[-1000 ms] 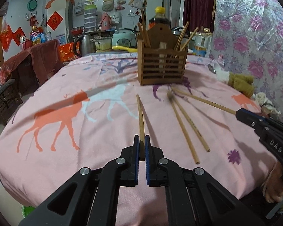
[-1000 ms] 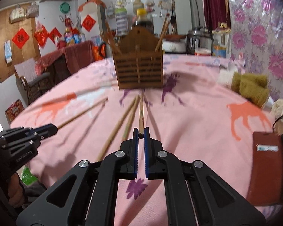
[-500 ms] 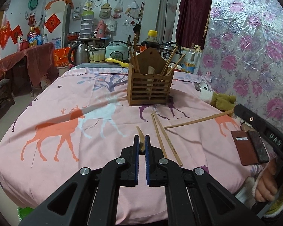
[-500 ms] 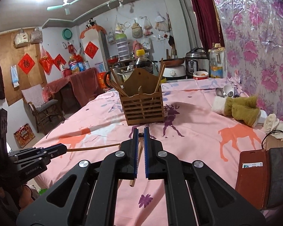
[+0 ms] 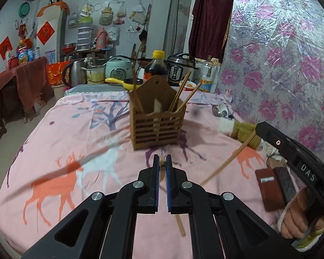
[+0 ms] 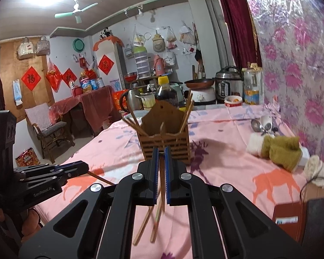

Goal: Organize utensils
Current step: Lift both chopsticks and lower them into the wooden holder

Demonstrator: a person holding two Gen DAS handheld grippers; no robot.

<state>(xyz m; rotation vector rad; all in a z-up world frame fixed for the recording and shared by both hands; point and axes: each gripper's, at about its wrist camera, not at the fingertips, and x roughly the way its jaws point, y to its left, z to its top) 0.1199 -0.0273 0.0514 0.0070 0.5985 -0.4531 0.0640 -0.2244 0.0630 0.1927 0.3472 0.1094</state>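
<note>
Chopstick [image 5: 162, 168] clamped in left gripper [image 5: 161, 161], foreshortened; right gripper [image 6: 161, 153] clamps another.

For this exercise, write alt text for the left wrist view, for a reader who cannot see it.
The left gripper, shut on a wooden chopstick, faces a slatted wooden utensil holder with chopsticks standing in it, on a pink deer-print tablecloth. At right, the right gripper holds another chopstick above the cloth.

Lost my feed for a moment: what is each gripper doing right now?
Left gripper: closed on a chopstick.
Right gripper: closed on another chopstick.
</note>
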